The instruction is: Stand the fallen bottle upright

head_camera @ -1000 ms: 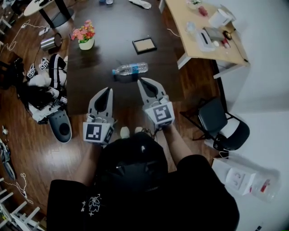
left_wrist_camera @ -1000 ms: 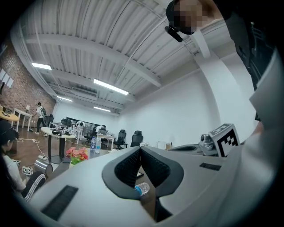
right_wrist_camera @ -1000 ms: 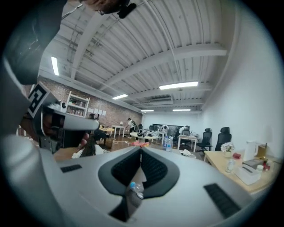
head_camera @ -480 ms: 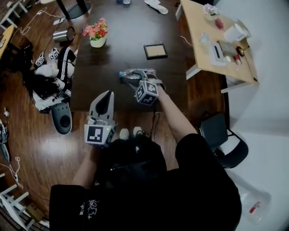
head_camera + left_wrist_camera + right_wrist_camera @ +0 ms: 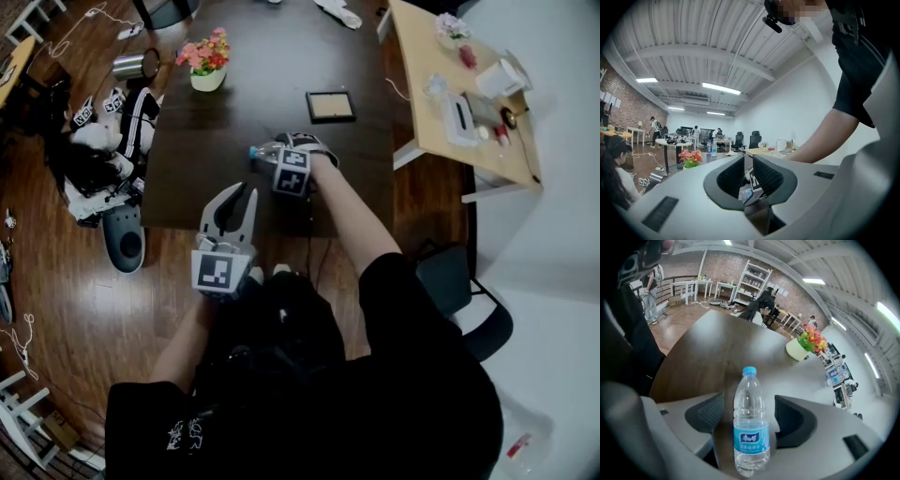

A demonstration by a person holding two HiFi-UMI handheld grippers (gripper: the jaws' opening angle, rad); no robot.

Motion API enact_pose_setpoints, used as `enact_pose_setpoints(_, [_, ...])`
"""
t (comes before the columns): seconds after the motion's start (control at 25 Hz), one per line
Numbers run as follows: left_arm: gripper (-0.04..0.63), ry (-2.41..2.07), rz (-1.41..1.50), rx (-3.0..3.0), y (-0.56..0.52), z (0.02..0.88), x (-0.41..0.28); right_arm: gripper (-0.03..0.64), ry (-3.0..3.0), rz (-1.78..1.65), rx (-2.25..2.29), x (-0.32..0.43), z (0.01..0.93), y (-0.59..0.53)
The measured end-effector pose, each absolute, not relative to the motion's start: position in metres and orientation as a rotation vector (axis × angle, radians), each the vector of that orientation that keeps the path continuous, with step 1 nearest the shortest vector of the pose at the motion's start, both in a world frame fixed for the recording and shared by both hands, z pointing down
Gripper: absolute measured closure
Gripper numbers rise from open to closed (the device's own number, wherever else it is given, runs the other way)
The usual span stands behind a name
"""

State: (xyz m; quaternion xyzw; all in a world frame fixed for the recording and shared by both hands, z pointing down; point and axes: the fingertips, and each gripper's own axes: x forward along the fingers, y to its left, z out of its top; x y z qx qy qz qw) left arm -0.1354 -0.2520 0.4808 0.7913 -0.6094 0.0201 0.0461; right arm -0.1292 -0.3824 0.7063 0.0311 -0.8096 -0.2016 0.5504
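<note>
A clear water bottle (image 5: 751,427) with a blue cap and blue label lies on its side on the dark table (image 5: 262,75), cap toward the left in the head view (image 5: 255,151). My right gripper (image 5: 295,146) points steeply down over it, and its jaws are opening. In the right gripper view the bottle lies between the pads of the right gripper (image 5: 750,401) with a gap on each side. My left gripper (image 5: 239,194) hovers level at the table's near edge, a little short of the bottle. Its jaws (image 5: 748,161) stand narrowly apart with nothing between them.
A pot of pink flowers (image 5: 207,64) stands at the table's far left and a small framed pad (image 5: 330,106) beyond the bottle. A cluttered light wooden desk (image 5: 441,103) is at the right, a black chair (image 5: 469,300) near it. Bags and shoes (image 5: 103,159) lie on the floor at left.
My right gripper swung from the table's near edge forward and down over the bottle, and its jaws spread apart around it. The left gripper sank slightly. The bottle has stayed lying.
</note>
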Motion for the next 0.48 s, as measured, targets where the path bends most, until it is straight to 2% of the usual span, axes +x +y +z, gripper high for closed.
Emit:
enact_pose_setpoints(0.4, [0.538, -1.844, 0.075, 2.371, -0.265, 0.540, -0.135, 0.252, -1.781, -0.459, 0.020, -0.130, 0.750, -0.400])
enact_pose_setpoints(0.48, [0.538, -1.842, 0.061, 2.364, -0.265, 0.542, -0.138, 0.272, -1.760, -0.464, 0.008, -0.127, 0.756, -0.400])
